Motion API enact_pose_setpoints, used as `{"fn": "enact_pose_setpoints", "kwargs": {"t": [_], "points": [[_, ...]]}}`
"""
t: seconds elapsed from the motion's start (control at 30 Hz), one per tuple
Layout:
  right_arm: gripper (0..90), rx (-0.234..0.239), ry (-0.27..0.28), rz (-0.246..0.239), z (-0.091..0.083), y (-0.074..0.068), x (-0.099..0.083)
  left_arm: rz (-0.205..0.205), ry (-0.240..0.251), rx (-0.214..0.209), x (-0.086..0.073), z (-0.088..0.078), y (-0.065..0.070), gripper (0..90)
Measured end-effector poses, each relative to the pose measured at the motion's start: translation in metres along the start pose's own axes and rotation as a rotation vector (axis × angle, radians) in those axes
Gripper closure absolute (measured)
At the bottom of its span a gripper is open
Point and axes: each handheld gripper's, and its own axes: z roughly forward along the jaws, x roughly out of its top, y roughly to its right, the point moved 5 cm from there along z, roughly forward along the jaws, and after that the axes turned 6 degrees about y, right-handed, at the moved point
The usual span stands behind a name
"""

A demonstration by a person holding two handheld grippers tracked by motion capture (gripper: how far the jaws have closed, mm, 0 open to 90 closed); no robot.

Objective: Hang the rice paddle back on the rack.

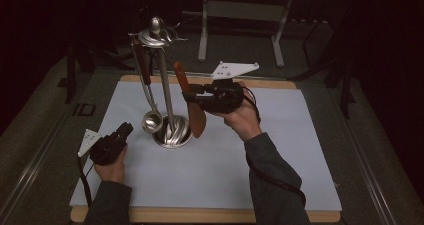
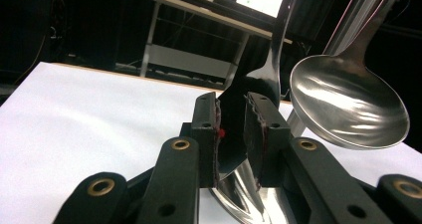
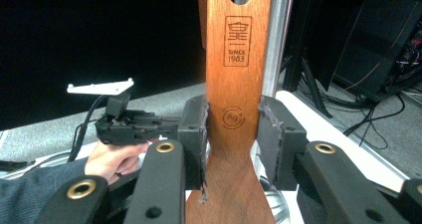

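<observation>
A steel utensil stand rises from a round base in the middle of the white mat. A steel ladle hangs from its top hooks, bowl low beside the base. My right gripper is shut on the handle of a wooden spatula and holds it in the air just right of the pole, blade down, handle tilted up to the left. My left gripper rests on the mat left of the base, jaws apart with nothing gripped, pointing toward the ladle.
The white mat lies on a wooden board. A metal frame stands on the floor behind the table. In the right gripper view, the stand's pole is just behind the spatula.
</observation>
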Motion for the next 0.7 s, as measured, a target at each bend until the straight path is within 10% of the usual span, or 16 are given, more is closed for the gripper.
{"fn": "enact_pose_setpoints", "kwargs": {"t": [0.7], "points": [[66.3,0.014,0.019,-0.016,0.001,-0.004,0.014,-0.003,-0.003,0.005,-0.001,0.000,0.000,75.6]]}}
